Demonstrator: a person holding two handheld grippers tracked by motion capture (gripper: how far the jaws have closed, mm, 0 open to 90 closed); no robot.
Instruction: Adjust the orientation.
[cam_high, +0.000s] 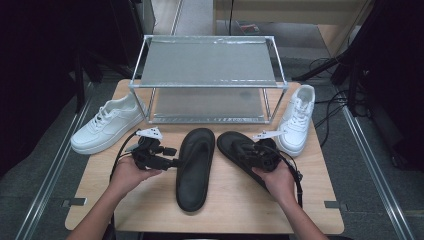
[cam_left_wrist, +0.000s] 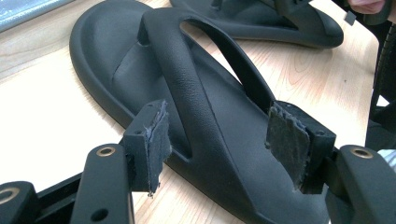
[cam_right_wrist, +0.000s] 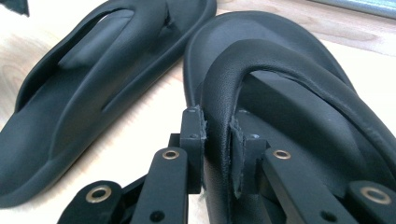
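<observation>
Two black flip-flops lie on the wooden table in front of a shelf. The left flip-flop (cam_high: 194, 167) (cam_left_wrist: 196, 107) (cam_right_wrist: 79, 88) lies lengthwise, toe toward the shelf. My left gripper (cam_high: 172, 159) (cam_left_wrist: 217, 149) stands open at its left edge, one pad on each side of the strap and sole, not pressing. The right flip-flop (cam_high: 240, 150) (cam_right_wrist: 299, 93) (cam_left_wrist: 261, 21) lies angled. My right gripper (cam_high: 246, 148) (cam_right_wrist: 217, 149) is shut on its strap, both pads squeezing the strap's left arm.
A two-tier metal shelf (cam_high: 207, 80) stands at the back of the table (cam_high: 150, 210). One white sneaker (cam_high: 106, 122) lies left of it, and another white sneaker (cam_high: 297, 117) sits to its right. The table's near edge runs below the person's forearms.
</observation>
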